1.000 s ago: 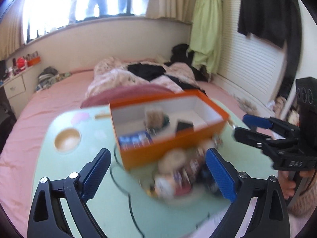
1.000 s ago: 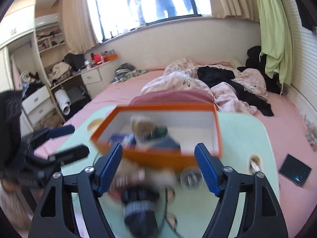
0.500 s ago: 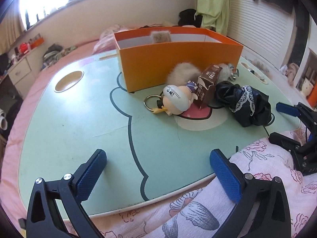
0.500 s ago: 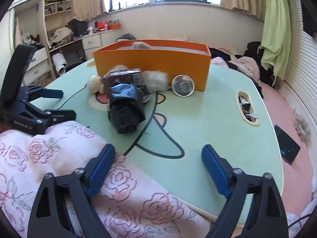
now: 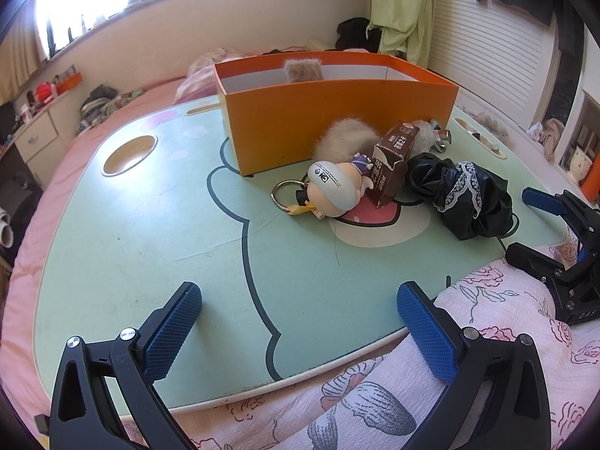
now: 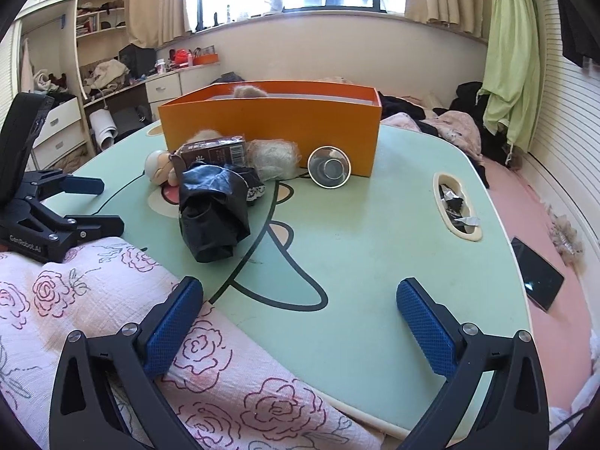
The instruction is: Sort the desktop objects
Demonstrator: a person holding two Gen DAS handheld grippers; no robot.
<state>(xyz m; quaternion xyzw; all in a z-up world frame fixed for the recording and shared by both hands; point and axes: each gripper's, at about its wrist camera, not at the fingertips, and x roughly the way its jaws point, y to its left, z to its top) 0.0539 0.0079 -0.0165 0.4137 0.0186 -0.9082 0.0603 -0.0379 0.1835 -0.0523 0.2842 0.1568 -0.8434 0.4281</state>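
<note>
One furry thing (image 5: 303, 69) half hidden behind orange box (image 5: 337, 123) wall.

Orange box (image 5: 337, 120) with white inside, mint green table (image 5: 150, 225) with dark outline drawing, brown carton (image 5: 392, 161), black bundle with white lace trim (image 5: 461, 195), pink rose-print quilt (image 6: 75, 300), blue-padded black gripper fingers (image 5: 172, 332), green curtain (image 6: 513, 56).

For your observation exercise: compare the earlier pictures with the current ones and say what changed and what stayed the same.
Both grippers came down from above the orange box to the table's near edge. The right gripper is opening, nothing between its jaws; the left gripper stayed open. Nothing was grasped or released. The doll keychain, brown carton and black bag stayed put.
</note>
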